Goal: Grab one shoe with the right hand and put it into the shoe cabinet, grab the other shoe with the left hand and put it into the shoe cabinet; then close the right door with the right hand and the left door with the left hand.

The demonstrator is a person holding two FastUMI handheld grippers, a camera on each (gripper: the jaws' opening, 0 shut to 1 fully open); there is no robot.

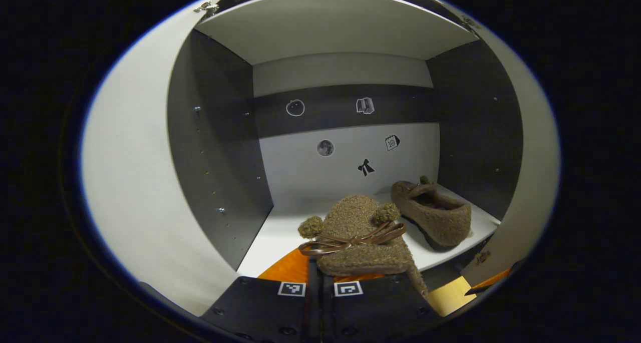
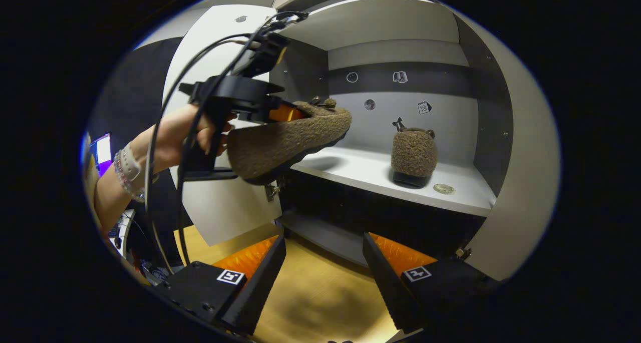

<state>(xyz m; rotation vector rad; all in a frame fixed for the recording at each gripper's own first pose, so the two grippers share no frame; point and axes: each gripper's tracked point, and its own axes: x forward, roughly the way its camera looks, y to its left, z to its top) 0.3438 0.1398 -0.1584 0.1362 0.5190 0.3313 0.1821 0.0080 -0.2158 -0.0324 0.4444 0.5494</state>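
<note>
Left gripper view: the left gripper (image 1: 320, 278) has its fingers clenched on a shoe (image 1: 358, 243) at the shelf (image 1: 280, 233) edge; the second shoe (image 1: 433, 210) lies at 2 o'clock.

Right gripper view: the right gripper (image 2: 324, 278) has its fingers released; the held shoe hangs at 10 o'clock, and the second shoe stands on the shelf.

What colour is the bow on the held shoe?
Brown, on the shoe; clearest in the left gripper view.

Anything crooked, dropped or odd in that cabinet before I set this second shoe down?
Nothing stands out. The first shoe sits flat on the shelf at the right. The second shoe is level in the left gripper, above the shelf's left part. Both doors are open. A small round disc lies beside the first shoe; I cannot tell what it is.
</note>
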